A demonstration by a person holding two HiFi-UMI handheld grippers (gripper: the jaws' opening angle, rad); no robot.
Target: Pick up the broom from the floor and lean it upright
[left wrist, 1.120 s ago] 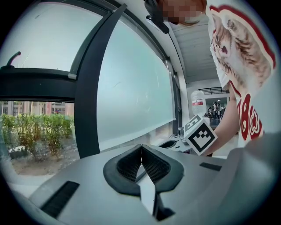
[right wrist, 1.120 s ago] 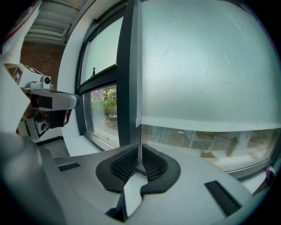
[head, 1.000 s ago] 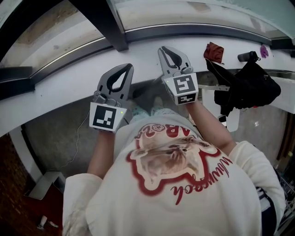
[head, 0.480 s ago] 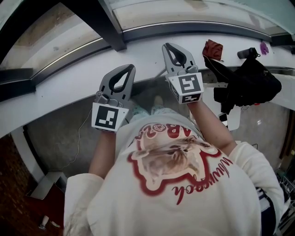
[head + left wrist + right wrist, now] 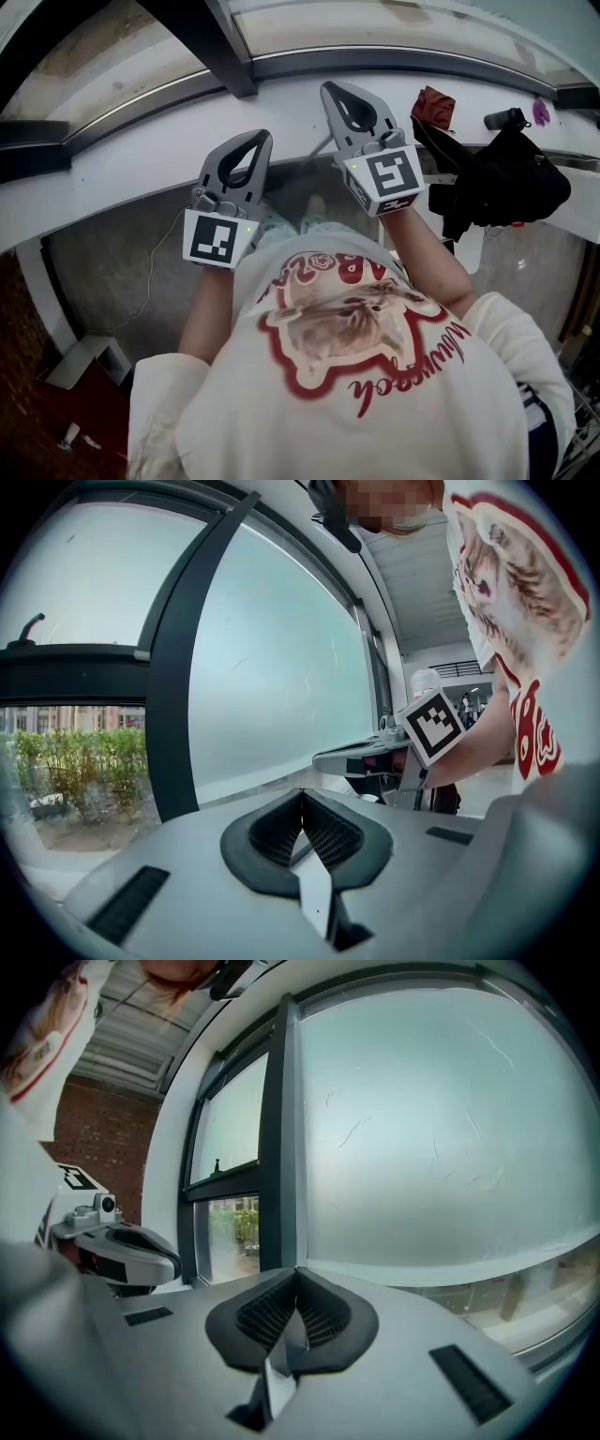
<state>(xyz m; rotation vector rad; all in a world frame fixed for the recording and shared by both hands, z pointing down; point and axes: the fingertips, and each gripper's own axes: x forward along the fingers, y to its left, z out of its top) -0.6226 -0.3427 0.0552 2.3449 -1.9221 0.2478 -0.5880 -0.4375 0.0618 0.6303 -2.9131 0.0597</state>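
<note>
I cannot make out a broom in any view. Both grippers are held side by side, pointing at a white window sill (image 5: 131, 164). My left gripper (image 5: 255, 140) is shut, its tips meeting with nothing between them (image 5: 302, 795). My right gripper (image 5: 332, 90) is shut and empty too (image 5: 296, 1275), and stands a little higher and further over the sill than the left. Each gripper shows in the other's view: the right gripper's marker cube (image 5: 433, 726), and the left gripper's body (image 5: 122, 1247). The person's torso in a printed white shirt (image 5: 356, 375) hides the floor below the hands.
Large glass panes rise behind the sill, split by a dark frame post (image 5: 214, 47). A black bag (image 5: 506, 178) and a red cloth (image 5: 434, 103) lie on the sill at right. Grey floor (image 5: 103, 272) with a thin white cable (image 5: 150, 291) shows at left.
My right gripper has risen and moved further over the sill toward the glass. The left gripper has barely shifted. Both stay shut.
</note>
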